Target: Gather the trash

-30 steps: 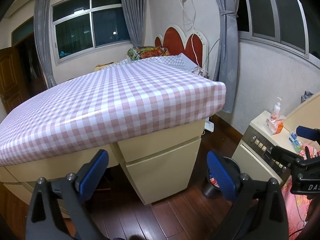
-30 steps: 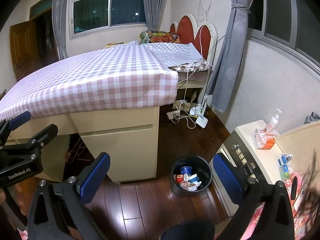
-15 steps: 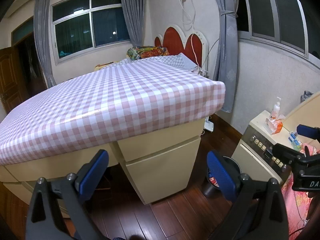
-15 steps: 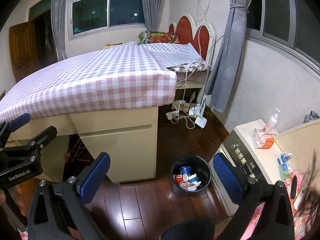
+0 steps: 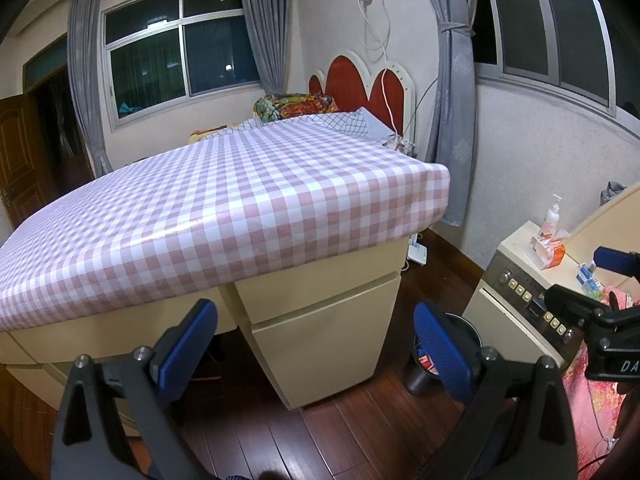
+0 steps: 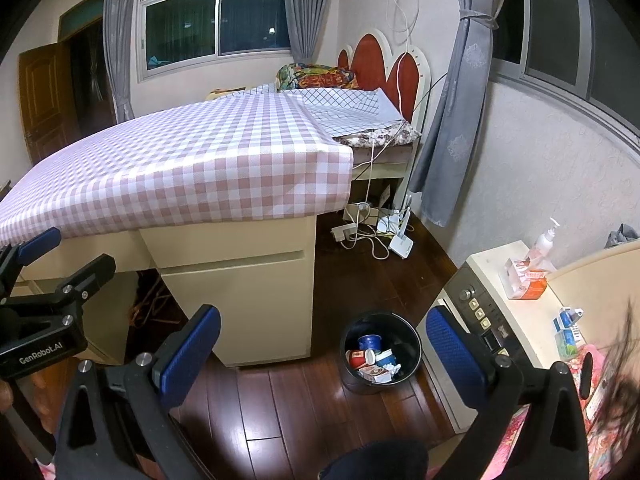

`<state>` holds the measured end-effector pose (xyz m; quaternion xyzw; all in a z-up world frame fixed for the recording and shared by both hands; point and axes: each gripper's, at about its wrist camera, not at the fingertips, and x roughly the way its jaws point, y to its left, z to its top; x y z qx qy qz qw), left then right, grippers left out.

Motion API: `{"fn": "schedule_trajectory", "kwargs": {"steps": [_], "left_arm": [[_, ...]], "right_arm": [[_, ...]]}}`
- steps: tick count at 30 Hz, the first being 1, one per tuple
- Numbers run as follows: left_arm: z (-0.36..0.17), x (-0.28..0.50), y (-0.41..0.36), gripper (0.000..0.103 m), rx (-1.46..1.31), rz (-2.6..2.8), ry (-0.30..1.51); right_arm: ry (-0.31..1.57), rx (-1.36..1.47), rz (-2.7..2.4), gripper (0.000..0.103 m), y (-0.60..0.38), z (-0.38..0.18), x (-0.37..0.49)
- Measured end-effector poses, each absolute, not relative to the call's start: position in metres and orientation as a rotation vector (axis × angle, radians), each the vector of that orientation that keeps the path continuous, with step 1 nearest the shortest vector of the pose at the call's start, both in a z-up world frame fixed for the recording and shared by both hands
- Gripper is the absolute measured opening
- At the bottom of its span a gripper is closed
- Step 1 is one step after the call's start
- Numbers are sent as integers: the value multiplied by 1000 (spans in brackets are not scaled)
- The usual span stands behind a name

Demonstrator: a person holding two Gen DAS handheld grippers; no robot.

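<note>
A black round trash bin [image 6: 380, 356] stands on the wood floor beside the cream desk, holding paper cups, a small box and crumpled wrappers [image 6: 374, 364]. My right gripper [image 6: 324, 354] hangs open above the floor, well back from the bin, with nothing between its blue pads. In the left wrist view my left gripper [image 5: 316, 350] is also open and empty, and the bin [image 5: 460, 340] is partly hidden behind its right finger. The right gripper [image 5: 608, 312] shows at the right edge there. The left gripper [image 6: 36, 296] shows at the left of the right wrist view.
A desk under a pink checked cloth [image 6: 180, 160] fills the middle, with cream drawers [image 6: 248, 300] below. A cream machine with buttons [image 6: 488, 320] stands right of the bin, carrying a pump bottle [image 6: 542, 240] and an orange box [image 6: 528, 280]. Cables and a power strip [image 6: 372, 228] lie on the floor.
Both views have barely shifted. Both grippers stay open and nothing has been picked up or dropped.
</note>
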<state>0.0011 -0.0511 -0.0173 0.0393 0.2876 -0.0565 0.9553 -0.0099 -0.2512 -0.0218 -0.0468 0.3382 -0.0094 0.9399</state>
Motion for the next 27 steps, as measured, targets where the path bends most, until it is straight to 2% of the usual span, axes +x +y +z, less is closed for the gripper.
{"fn": "schedule_trajectory", "kwargs": {"steps": [27], "left_arm": [[-17, -1, -53, 100, 78, -142, 572]], "right_arm": [[688, -98, -21, 103, -253, -17, -11]]}}
